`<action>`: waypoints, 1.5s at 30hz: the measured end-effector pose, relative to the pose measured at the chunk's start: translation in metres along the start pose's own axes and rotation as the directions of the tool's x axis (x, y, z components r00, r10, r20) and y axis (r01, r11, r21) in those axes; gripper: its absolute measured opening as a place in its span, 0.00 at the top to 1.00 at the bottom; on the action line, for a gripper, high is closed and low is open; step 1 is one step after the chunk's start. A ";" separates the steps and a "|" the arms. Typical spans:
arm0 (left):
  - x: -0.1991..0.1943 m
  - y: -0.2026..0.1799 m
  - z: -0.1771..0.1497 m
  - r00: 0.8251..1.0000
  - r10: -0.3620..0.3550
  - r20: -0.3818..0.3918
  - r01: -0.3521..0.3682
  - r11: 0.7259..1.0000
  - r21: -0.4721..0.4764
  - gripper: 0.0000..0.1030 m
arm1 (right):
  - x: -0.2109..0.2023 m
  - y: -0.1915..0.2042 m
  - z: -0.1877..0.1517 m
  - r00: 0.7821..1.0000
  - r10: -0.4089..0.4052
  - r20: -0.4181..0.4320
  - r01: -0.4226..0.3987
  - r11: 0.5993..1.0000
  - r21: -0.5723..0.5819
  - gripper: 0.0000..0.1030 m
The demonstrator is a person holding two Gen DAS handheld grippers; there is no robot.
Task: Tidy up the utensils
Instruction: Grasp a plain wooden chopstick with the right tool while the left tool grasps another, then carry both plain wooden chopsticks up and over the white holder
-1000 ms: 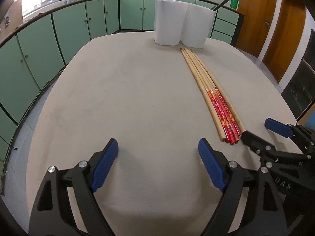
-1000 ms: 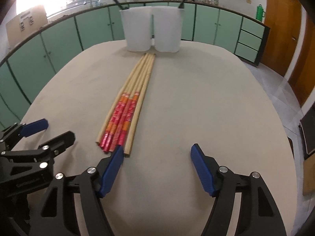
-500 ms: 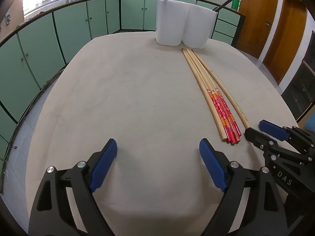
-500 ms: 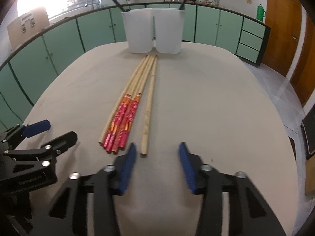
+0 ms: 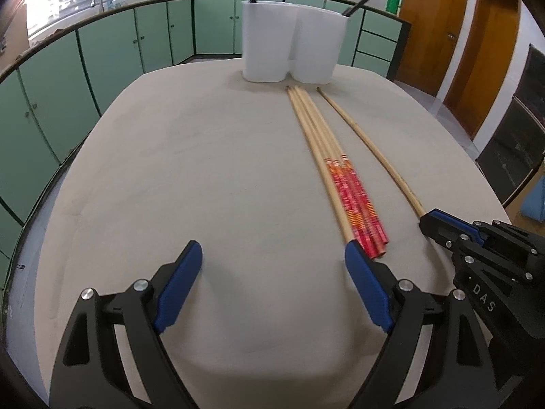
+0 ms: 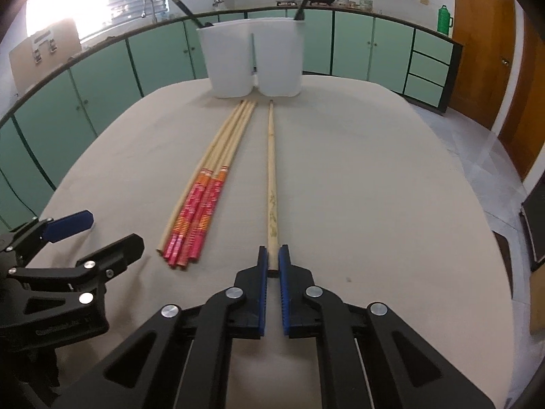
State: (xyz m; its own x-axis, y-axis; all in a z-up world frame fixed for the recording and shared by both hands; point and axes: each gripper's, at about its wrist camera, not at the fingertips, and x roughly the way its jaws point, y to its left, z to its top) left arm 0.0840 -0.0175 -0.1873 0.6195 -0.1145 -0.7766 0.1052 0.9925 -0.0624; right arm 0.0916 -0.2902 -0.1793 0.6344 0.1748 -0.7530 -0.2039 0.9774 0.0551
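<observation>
Gripping one plain wooden chopstick (image 6: 270,177) by its thick near end, my right gripper (image 6: 271,262) has its blue pads pressed against the stick on both sides, so this claw is closed on it. The stick runs straight away from the claw across the beige table (image 6: 374,187), its thin tip stopping just short of the white two-compartment holder (image 6: 253,64) at the far edge. A dark utensil handle leans out of each compartment.

Just to the left of the held stick, apart from it, lies a bundle of chopsticks (image 6: 204,197), some with red and orange patterned ends, packed side by side and pointing toward the same holder.

My left gripper (image 5: 272,272) hangs over bare table with its jaws wide apart and nothing between them. The bundle's near ends lie just beyond its right fingertip; I cannot tell whether they touch.

I judge the chopstick to be light, stiff and smooth, likely to pivot or slide if pinched at only one point. Holding the thick end gives the pads the most wood, but the long free length may droop or swing when lifted. A steady, level lift should suit it, then tipping the thin end into a compartment.
</observation>
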 end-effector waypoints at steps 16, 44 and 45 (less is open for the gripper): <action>0.011 -0.007 0.003 0.998 0.051 -0.023 -0.051 0.998 0.021 0.18 | 0.003 -0.010 0.000 1.000 0.029 -0.002 -0.029 0.999 0.039 0.93; 0.008 -0.026 0.005 1.000 0.001 -0.002 -0.001 0.997 0.076 0.94 | 0.002 -0.011 0.000 0.999 0.035 0.002 -0.035 0.999 0.039 0.94; 0.007 -0.026 0.005 1.000 -0.001 0.001 0.001 0.997 0.076 0.94 | 0.001 -0.012 -0.001 0.999 0.037 0.004 -0.037 0.998 0.042 0.94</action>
State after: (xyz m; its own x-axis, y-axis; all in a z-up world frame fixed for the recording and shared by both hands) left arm 0.0893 -0.0438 -0.1877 0.6201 -0.1153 -0.7760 0.1643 0.9863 -0.0153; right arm 0.0943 -0.3018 -0.1812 0.6297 0.2113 -0.7475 -0.1961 0.9744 0.1103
